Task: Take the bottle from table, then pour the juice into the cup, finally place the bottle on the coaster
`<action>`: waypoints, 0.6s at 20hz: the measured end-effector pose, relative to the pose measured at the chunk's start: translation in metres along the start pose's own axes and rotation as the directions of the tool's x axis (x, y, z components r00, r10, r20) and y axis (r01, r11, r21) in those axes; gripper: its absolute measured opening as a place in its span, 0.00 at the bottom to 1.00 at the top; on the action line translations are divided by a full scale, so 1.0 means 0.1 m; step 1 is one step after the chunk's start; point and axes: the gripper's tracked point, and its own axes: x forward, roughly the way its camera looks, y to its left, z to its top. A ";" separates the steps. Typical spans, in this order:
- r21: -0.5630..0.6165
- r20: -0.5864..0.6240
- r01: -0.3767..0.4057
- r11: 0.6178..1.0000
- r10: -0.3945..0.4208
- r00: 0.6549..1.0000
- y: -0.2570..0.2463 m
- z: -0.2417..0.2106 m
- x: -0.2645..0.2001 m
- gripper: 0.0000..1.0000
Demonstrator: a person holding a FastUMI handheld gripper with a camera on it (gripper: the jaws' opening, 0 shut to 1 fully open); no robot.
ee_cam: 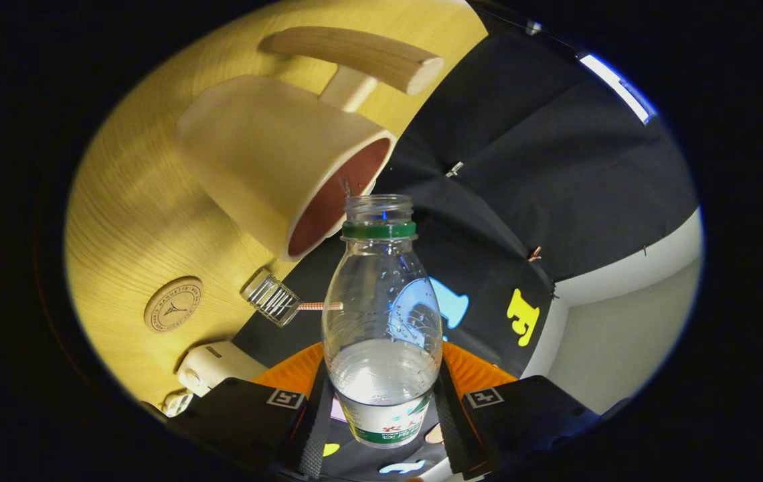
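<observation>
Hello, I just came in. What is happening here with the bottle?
A hand-held gripper is clamped on a clear bottle, one finger on each side of its lower body. The bottle has no cap and holds some liquid. Its open mouth is right at the rim of a cream cup with a wooden handle, so this looks like the pouring step. A round wooden coaster lies on the yellow table, with nothing on it.
</observation>
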 end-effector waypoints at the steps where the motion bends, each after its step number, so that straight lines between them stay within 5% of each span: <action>1: 0.022 -0.006 -0.004 1.000 0.004 1.000 0.02 -0.01 -0.01 0.71; 4: 0.140 -0.025 -0.050 0.989 0.054 0.998 0.19 -0.08 -0.09 0.71; 8: 0.358 -0.042 -0.104 0.928 0.127 0.991 0.27 -0.15 -0.25 0.72; 12: 0.647 -0.036 -0.147 0.748 0.223 0.974 0.49 -0.27 -0.34 0.72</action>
